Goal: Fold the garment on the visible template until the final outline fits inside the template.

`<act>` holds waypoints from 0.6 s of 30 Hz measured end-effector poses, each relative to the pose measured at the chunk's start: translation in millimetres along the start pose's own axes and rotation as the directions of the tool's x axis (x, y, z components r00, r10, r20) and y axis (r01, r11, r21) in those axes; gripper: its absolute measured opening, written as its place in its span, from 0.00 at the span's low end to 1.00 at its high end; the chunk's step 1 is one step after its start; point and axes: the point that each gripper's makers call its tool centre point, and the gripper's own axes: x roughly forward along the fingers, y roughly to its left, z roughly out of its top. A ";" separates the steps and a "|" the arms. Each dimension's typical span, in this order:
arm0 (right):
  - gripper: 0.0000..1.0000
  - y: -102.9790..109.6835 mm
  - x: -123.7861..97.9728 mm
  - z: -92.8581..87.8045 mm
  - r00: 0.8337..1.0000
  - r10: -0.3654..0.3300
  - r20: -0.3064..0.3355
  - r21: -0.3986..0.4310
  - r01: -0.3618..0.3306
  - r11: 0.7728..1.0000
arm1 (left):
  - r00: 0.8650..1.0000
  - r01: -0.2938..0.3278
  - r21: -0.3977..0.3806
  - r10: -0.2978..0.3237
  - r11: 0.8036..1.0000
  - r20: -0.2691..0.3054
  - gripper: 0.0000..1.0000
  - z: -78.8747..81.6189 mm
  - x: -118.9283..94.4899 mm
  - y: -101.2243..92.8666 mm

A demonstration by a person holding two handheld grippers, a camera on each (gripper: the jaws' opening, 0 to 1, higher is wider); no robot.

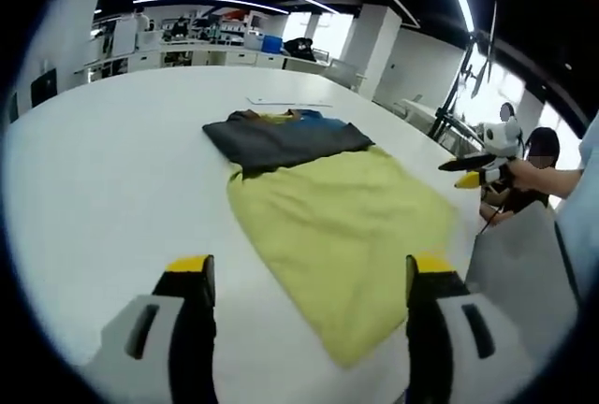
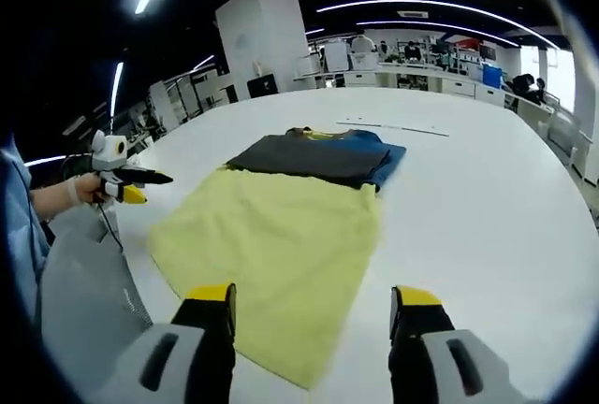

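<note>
The yellow garment [image 1: 342, 226] lies flat at centre frame on the desk [image 1: 112, 170]: soft, light, best pinched at a corner. Both grippers' jaws stand released, empty.

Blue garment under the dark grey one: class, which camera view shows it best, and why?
The right gripper view: the blue garment sticks out past the dark grey garment along one side. In the left gripper view only a small blue sliver peeks out beyond the grey.

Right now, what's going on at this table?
A person holds two tongs above a white table. A flat yellow cloth garment lies spread on it, beside a stack of folded dark grey and blue garments. Left tongs and right tongs are open, gripping nothing. Folding hasn't started.
</note>
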 end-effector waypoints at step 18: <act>0.27 7.0 -4.1 -44.4 0.997 0.033 -0.074 0.087 -0.026 0.996 | 0.997 0.013 -0.107 -0.022 0.994 -0.078 0.37 -51.8 -15.6 -19.3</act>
